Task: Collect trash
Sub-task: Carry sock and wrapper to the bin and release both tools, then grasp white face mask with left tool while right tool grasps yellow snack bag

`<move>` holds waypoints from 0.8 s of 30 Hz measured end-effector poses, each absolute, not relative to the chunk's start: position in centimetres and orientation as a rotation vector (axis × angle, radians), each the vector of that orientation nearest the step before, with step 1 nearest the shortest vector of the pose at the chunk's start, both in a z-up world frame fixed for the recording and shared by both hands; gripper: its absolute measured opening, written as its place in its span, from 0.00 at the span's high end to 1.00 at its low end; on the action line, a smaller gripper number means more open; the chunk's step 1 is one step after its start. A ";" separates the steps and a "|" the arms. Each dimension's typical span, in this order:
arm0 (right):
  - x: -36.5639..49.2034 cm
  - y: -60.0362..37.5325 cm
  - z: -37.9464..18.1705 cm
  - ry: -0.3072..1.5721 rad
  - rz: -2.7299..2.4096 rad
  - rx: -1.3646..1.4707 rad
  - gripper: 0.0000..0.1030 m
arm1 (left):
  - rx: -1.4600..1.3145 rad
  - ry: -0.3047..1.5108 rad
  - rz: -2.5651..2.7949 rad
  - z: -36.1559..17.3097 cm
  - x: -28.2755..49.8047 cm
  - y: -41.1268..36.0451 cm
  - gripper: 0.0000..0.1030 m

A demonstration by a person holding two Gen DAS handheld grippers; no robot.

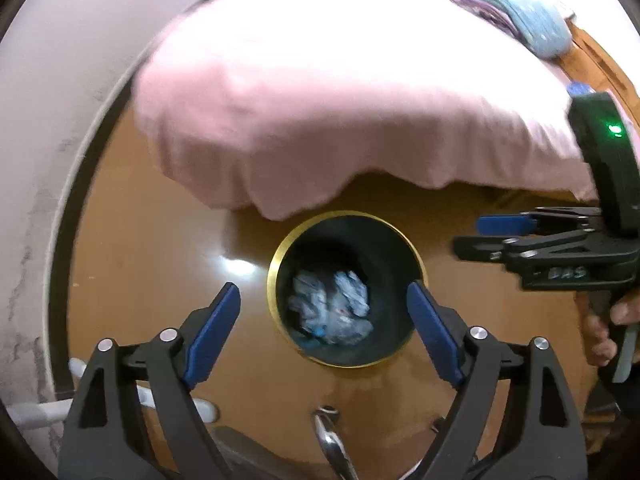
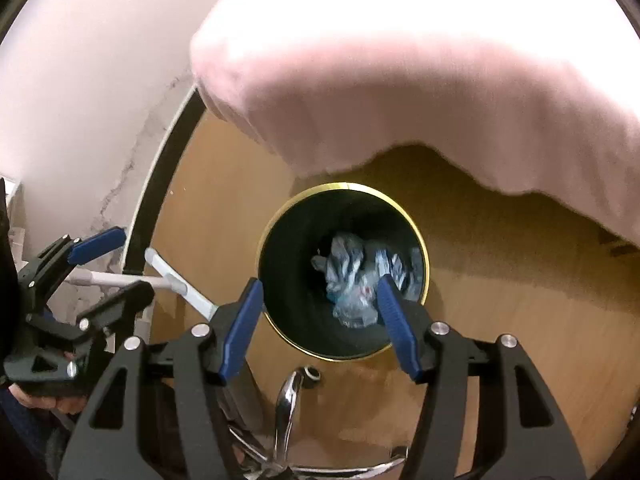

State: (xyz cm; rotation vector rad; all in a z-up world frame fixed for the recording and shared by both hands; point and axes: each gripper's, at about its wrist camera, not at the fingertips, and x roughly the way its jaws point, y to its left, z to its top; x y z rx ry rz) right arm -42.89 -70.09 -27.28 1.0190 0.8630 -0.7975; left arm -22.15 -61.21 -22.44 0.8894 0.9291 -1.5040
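Observation:
A round black trash bin with a gold rim point(image 1: 276, 256) stands on the wooden floor below me; it also shows in the right wrist view point(image 2: 264, 236). Crumpled whitish trash point(image 1: 332, 308) lies at its bottom, seen too in the right wrist view point(image 2: 352, 280). My left gripper point(image 1: 324, 320) is open and empty above the bin. My right gripper point(image 2: 320, 320) is open and empty above the bin too. The right gripper shows at the right edge of the left wrist view point(image 1: 504, 236), and the left gripper at the left edge of the right wrist view point(image 2: 108, 268).
A bed with a pink sheet point(image 1: 320, 92) overhangs the floor just behind the bin. Blue-green folded cloth point(image 1: 532, 24) lies on the bed's far end. A pale wall with a black skirting point(image 2: 152, 184) runs on the left. A chrome chair base point(image 2: 288, 400) and a white rod point(image 2: 180, 284) lie near me.

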 end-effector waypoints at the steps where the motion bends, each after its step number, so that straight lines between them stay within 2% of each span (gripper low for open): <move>1: -42.6 -69.9 -25.9 0.848 -0.799 0.990 0.43 | 0.871 0.908 -1.490 -21.2 -21.6 -60.7 0.18; 5: -39.7 -68.1 -18.3 0.782 -0.766 0.833 0.32 | 0.768 0.806 -1.389 -15.0 -18.6 -56.7 0.11; 7: -37.3 -66.7 -14.9 0.757 -0.709 0.767 0.32 | 0.717 0.765 -1.308 -11.6 -16.9 -53.3 0.11; 8: -35.0 -65.2 -12.6 0.745 -0.660 0.715 0.31 | 0.694 0.753 -1.282 -10.1 -16.1 -51.5 0.16; 9: -33.6 -64.3 -11.4 0.741 -0.632 0.685 0.30 | 0.677 0.753 -1.277 -8.6 -15.4 -49.5 0.08; 12: -27.3 -59.6 -7.2 0.718 -0.491 0.576 0.29 | 0.626 0.680 -1.074 -3.6 -12.9 -41.9 0.07; 15: -20.4 -53.6 -3.7 0.711 -0.310 0.492 0.29 | 0.465 0.734 -1.001 1.6 -10.1 -33.1 0.07; 17: -16.3 -49.5 -1.9 0.713 -0.186 0.443 0.29 | 0.398 0.709 -0.980 4.1 -9.0 -27.8 0.07; 21: -7.9 -39.1 0.6 0.758 0.091 0.268 0.25 | 0.330 0.659 -0.796 5.8 -5.8 -16.1 0.06; 24: -2.6 -31.1 0.5 0.814 0.306 0.139 0.23 | 0.257 0.702 -0.614 5.0 -2.9 -8.7 0.06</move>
